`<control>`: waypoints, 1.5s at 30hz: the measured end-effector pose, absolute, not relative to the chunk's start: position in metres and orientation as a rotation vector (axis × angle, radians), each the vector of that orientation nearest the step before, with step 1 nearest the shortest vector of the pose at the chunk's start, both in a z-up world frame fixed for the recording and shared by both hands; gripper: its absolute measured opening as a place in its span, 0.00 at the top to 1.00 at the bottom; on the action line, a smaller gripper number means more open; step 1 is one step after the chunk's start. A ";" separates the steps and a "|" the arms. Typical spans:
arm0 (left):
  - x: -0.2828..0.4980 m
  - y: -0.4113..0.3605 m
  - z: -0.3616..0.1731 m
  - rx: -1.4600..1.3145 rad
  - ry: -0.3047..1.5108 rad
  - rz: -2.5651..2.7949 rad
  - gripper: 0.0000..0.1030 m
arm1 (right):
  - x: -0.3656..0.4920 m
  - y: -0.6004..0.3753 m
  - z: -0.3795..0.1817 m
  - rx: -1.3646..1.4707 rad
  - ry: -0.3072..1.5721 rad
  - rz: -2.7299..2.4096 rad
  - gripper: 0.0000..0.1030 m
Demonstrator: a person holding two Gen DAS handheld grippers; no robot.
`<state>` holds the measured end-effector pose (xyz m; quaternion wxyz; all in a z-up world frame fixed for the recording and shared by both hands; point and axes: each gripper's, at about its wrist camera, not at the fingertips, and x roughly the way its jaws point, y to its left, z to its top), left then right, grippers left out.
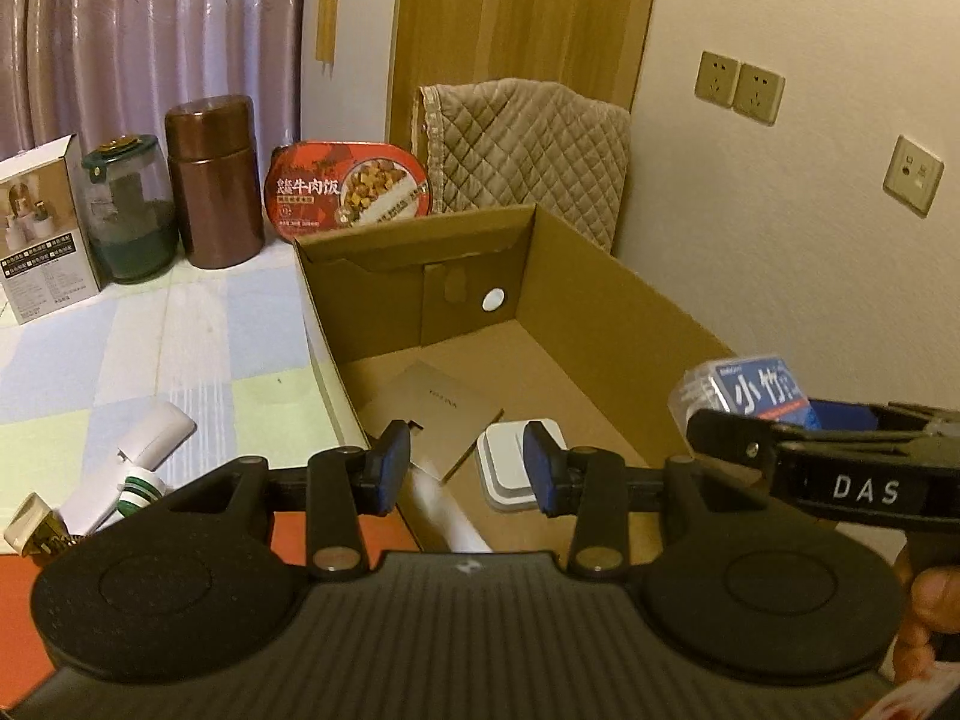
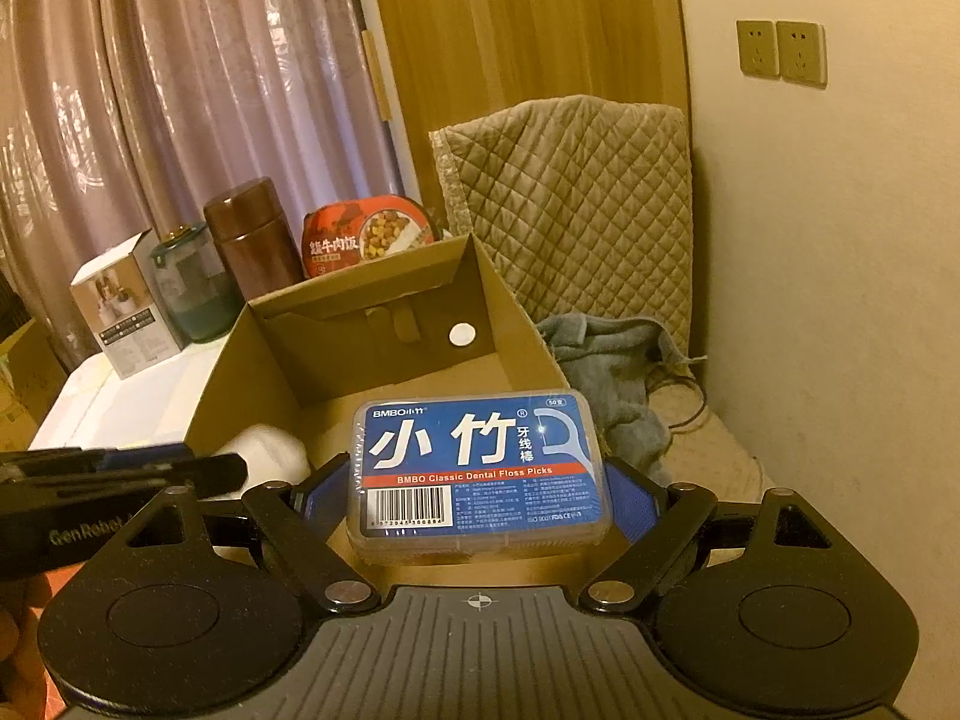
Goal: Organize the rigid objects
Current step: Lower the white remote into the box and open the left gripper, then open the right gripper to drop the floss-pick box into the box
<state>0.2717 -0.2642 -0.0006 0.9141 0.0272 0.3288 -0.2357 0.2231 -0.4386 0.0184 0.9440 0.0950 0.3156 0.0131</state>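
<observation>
Cardboard box (image 1: 600,300) occupies the right half of the tabletop (image 1: 150,360), open at the top, with a tan card (image 1: 441,414) and a white square item (image 1: 510,468) already lying on its near floor. Its walls are thin; a descending tool that catches the near or right wall would likely push the whole box across the tabletop.

Right tool (image 2: 480,498) is clamped on the dental floss box (image 2: 480,468) by its two short ends, held above the near right part of the cardboard box. The case is smooth clear plastic, so it may slip or rotate between the pads if tilted. Released from this height, it could bounce or land on the white square item.

Left tool (image 1: 465,474) hangs with its fingers apart and nothing between them, over the near left edge of the cardboard box. The two tools are near each other; collision is a risk during lowering.

White bottle (image 1: 144,450) lies on its side on the near left tabletop and may roll if nudged.
</observation>
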 end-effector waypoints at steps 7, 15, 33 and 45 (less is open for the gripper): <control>0.268 -0.260 0.005 0.055 0.675 -0.481 0.65 | 0.223 -0.435 0.018 0.190 0.651 0.044 0.19; 0.262 -0.254 0.009 0.056 0.678 -0.477 0.65 | 0.225 -0.427 0.014 0.172 0.681 0.064 0.19; 0.259 -0.250 0.011 0.054 0.676 -0.472 0.65 | 0.228 -0.419 0.007 0.141 0.703 0.063 0.19; 0.259 -0.246 0.010 0.050 0.680 -0.469 0.65 | 0.229 -0.418 0.004 0.129 0.718 0.063 0.19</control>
